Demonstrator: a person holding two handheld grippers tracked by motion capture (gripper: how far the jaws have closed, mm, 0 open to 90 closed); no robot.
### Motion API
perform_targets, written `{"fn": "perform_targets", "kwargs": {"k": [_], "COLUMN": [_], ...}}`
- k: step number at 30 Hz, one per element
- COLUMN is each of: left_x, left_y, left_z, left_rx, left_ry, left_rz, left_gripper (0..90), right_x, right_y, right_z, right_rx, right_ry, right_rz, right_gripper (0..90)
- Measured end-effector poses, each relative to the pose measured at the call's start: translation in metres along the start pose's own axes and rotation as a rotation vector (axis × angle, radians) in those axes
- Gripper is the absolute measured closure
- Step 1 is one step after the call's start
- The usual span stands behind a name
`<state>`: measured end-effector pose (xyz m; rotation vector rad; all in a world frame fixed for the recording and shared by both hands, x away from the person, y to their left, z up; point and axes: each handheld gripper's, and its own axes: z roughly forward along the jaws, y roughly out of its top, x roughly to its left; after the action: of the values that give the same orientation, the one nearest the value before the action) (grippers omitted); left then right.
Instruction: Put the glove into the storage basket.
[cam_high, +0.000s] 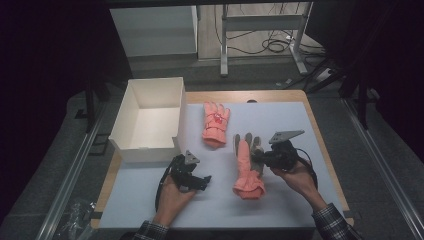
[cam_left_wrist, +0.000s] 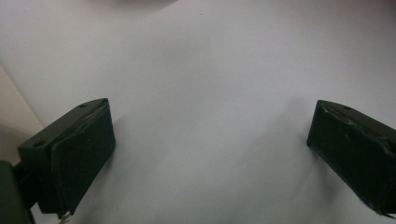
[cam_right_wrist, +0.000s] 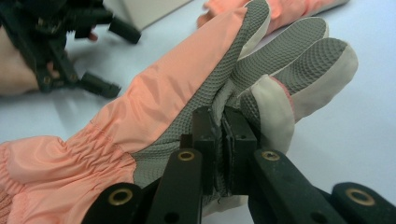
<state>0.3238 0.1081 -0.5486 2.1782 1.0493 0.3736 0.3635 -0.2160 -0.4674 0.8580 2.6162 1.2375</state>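
two black jaws of the right tongs (cam_right_wrist: 219, 154) stand nearest the lens in the right gripper view, pressed almost together on a pinch of the near glove (cam_right_wrist: 196, 88), at the grey textured palm fabric just below the fingers. in the high view this glove (cam_high: 246, 167) lies lengthwise on the pale tabletop (cam_high: 280, 200), cuff toward the person, its palm side turned partly up along the right edge where the right tongs (cam_high: 261, 157) have it.

a second glove (cam_high: 215, 124), coral pink with a small red mark on its back, lies flat farther off, near the open white box (cam_high: 150, 117) at the tabletop's left. the box looks empty.

the left tongs (cam_high: 202, 181) rest low over bare tabletop in front of the box, well apart from both gloves; in the left gripper view the left tongs (cam_left_wrist: 210, 140) stand wide open with nothing between the jaws.

the glove looks light, padded and limp: the shell should slide a little, the knobbly palm should grip better. a hold on one fold of fabric will probably let the rest droop and swing when lifted. taking it at the gathered cuff, or pinching the palm and the back together, seems the surer hold.
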Motion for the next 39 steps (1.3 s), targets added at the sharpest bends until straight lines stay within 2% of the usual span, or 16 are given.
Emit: {"fn": "perform_targets", "kwargs": {"k": [7,12,17,25,31,39], "left_x": [0.000,0.000,0.000,0.000,0.000,0.000], "left_y": [0.000,0.000,0.000,0.000,0.000,0.000], "left_z": [0.000,0.000,0.000,0.000,0.000,0.000], "left_rx": [-0.001,-0.001,-0.001,-0.001,0.000,-0.001], "left_ry": [0.001,0.000,0.000,0.000,0.000,0.001], "left_rz": [-0.003,-0.004,-0.004,-0.003,-0.003,0.001], "left_gripper": [0.9,0.9,0.9,0.9,0.9,0.9], "right_x": [-0.002,-0.005,-0.007,-0.010,-0.012,-0.015], "right_y": [-0.012,-0.021,-0.023,-0.021,-0.017,-0.005], "right_z": [0.011,0.022,0.026,0.023,0.017,0.011], "right_rx": [0.031,0.053,0.051,0.028,0.016,0.004], "right_ry": [0.010,-0.004,-0.003,-0.042,-0.058,-0.076], "right_rz": [-0.006,-0.019,-0.021,-0.034,-0.040,-0.023], "right_gripper": [84.7,84.6,83.5,66.1,60.8,55.1]}}
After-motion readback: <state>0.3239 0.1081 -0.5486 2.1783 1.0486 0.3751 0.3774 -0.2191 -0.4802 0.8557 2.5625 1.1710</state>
